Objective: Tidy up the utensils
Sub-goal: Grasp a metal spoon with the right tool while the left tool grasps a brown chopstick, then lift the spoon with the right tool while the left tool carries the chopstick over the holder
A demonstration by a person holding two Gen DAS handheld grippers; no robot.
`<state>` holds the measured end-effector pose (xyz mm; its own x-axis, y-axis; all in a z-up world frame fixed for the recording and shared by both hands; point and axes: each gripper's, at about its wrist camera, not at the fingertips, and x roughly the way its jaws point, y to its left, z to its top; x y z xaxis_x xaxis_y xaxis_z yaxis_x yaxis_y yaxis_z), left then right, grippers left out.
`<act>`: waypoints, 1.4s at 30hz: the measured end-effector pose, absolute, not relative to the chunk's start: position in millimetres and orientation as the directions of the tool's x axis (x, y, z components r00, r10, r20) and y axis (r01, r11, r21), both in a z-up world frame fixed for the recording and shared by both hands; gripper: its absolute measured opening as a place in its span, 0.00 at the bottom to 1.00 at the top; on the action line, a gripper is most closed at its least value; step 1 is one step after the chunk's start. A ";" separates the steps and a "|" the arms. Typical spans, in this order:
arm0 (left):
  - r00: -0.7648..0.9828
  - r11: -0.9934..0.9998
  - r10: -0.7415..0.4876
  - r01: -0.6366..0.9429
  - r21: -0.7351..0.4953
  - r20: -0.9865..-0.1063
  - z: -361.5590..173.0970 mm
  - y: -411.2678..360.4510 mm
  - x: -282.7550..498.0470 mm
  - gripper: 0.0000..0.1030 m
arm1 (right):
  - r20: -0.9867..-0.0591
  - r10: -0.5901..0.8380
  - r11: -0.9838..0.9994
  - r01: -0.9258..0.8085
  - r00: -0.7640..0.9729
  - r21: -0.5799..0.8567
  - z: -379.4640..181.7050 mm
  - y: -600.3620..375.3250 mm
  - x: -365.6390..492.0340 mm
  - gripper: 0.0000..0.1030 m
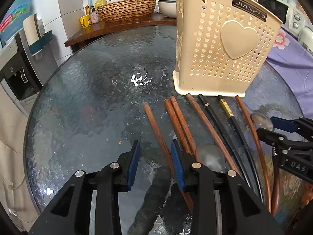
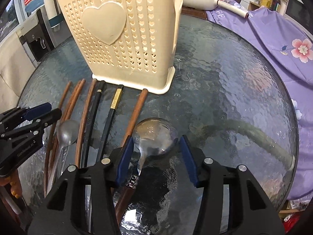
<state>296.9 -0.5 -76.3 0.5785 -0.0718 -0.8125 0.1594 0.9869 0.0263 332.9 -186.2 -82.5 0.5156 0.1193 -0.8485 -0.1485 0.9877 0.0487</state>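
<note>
A cream perforated utensil holder [image 1: 221,45] with a heart stands on the round glass table [image 1: 88,98]; it also shows in the right wrist view [image 2: 125,35]. Several brown wooden chopsticks [image 1: 154,125] and two black chopsticks [image 1: 228,115] lie in a row before it. Two metal spoons lie among them, one [image 1: 210,157] by my left gripper and one [image 2: 155,135] between my right gripper's fingers. My left gripper [image 1: 155,148] is open over the leftmost brown chopstick. My right gripper [image 2: 156,143] is open around the spoon bowl.
A wooden counter [image 1: 121,27] with a woven basin, faucet and cups stands behind the table. A water dispenser [image 1: 17,66] is at left. Purple floral cloth [image 2: 273,45] covers furniture at right.
</note>
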 end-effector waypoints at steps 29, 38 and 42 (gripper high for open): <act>0.565 0.991 -0.114 0.119 -0.056 -0.817 -60.4 -7.0 332.5 0.07 | -0.754 0.189 0.977 -0.199 0.629 0.079 -59.9 -194.6 329.3 0.46; 0.702 0.986 -0.164 0.128 -0.103 -0.693 5.6 0.6 299.4 0.07 | -0.612 0.243 0.966 -0.245 0.752 0.083 -13.5 -210.0 294.1 0.46; 0.762 0.985 -0.172 0.139 -0.102 -0.625 34.6 4.6 277.8 0.07 | -0.562 0.229 0.965 -0.260 0.795 0.025 4.1 -209.5 274.3 0.46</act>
<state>277.8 4.6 34.6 0.7617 -0.1720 -0.6246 0.1385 0.9851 -0.1024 274.3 -209.5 4.1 0.7950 0.2292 -0.5617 -0.2603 0.9652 0.0253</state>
